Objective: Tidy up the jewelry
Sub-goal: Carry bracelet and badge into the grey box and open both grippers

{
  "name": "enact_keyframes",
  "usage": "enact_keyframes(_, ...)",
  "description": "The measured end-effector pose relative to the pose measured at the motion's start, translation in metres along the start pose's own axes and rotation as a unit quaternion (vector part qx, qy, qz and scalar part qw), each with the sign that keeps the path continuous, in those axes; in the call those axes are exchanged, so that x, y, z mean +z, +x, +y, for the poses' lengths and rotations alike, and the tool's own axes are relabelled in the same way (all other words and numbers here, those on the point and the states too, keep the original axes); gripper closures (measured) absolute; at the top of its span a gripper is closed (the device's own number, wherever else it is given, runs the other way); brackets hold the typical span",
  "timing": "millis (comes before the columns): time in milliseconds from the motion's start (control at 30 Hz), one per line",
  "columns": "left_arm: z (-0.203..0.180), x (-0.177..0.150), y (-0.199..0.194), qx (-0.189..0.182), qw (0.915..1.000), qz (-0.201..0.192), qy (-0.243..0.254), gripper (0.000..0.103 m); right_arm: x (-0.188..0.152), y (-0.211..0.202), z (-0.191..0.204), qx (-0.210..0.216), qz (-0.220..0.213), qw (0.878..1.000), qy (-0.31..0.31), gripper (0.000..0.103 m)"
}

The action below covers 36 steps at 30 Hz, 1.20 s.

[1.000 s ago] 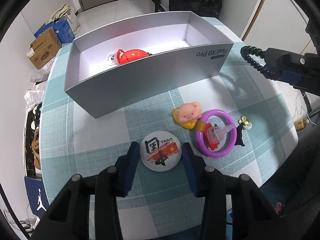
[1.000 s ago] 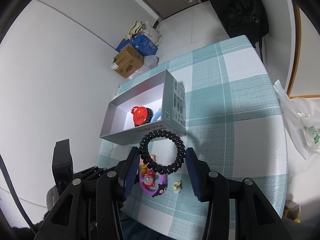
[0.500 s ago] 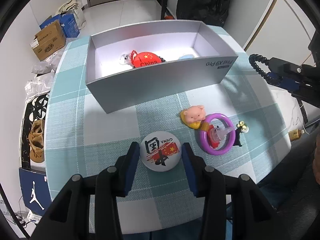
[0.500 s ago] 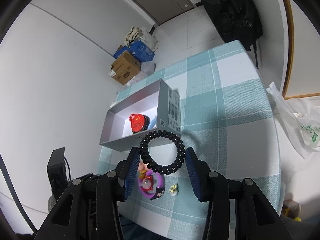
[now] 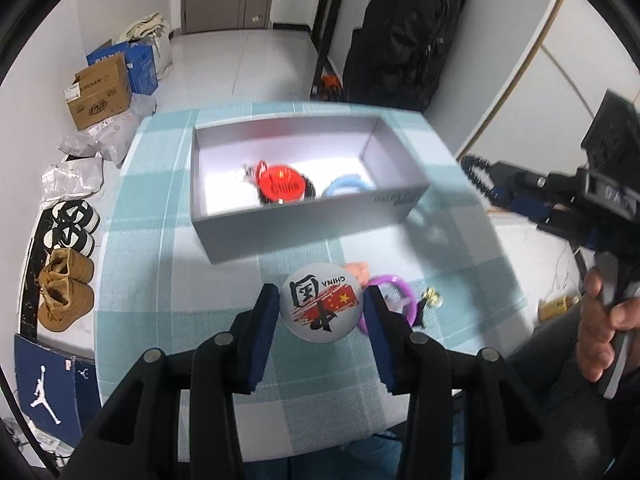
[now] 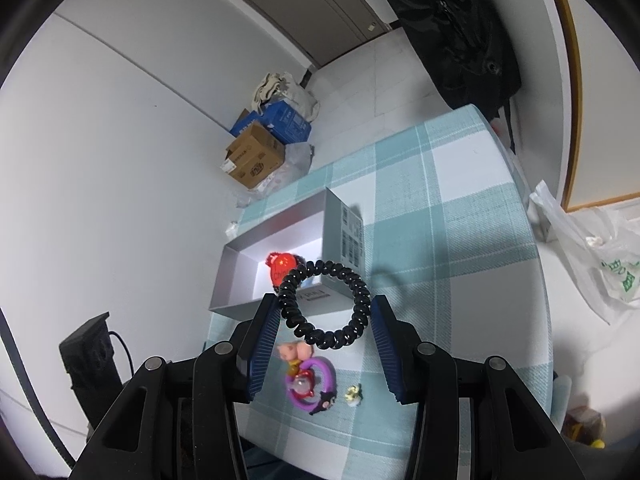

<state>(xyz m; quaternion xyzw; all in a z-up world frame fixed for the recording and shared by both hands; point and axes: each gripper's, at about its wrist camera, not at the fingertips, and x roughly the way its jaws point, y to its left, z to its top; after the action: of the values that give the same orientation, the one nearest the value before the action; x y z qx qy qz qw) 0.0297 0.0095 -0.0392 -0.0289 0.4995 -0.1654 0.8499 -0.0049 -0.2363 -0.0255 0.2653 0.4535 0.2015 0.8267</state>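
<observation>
Above the checked bench (image 5: 152,240), the grey box (image 5: 304,236) sits toward its far edge, awaiting more trinkets. The left claw (image 5: 322,308) pinches a round white badge (image 5: 320,306); the right claw (image 6: 323,314) pinches a black coil hair tie (image 6: 324,304) (both clear of the cloth). Each load is best carried well over the box's near wall and lowered inside before the jaws part.

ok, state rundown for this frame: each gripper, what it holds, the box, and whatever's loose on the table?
Left gripper: shut on the round white China badge, lifted off the table.
Right gripper: shut on the black spiral hair tie, held in the air.
Open grey cardboard box: lidless, holding a red China badge and a light blue ring.
Pink pig charm, purple ring, small yellow flower charm: loose on the checked tablecloth.
</observation>
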Motion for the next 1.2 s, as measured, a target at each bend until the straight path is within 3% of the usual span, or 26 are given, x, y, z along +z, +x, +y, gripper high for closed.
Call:
enact_keyframes(500, 0.005, 0.026, -0.01, -0.014, 0.9977, -0.051, -0.043, 0.065, 0.015, 0.017, 0.027, 0.034, -0.003, 0.999, -0.013, 0.058)
enact_keyframes(667, 0.01, 0.034, -0.005, -0.014, 0.9967, -0.049, -0.063, 0.065, 0.021, 0.024, 0.036, 0.034, -0.001, 0.999, -0.017, 0.058)
enact_keyframes(833, 0.013, 0.044, 0.001, 0.005, 0.9972, -0.054, -0.052, 0.065, 0.029, 0.035, 0.045, 0.028, -0.002, 0.999, -0.025, 0.058)
enact_keyframes(1200, 0.026, 0.065, 0.018, -0.008, 0.9964, -0.037, -0.076, 0.065, 0.042, 0.065, 0.054, 0.033, 0.021, 0.999, -0.032, 0.058)
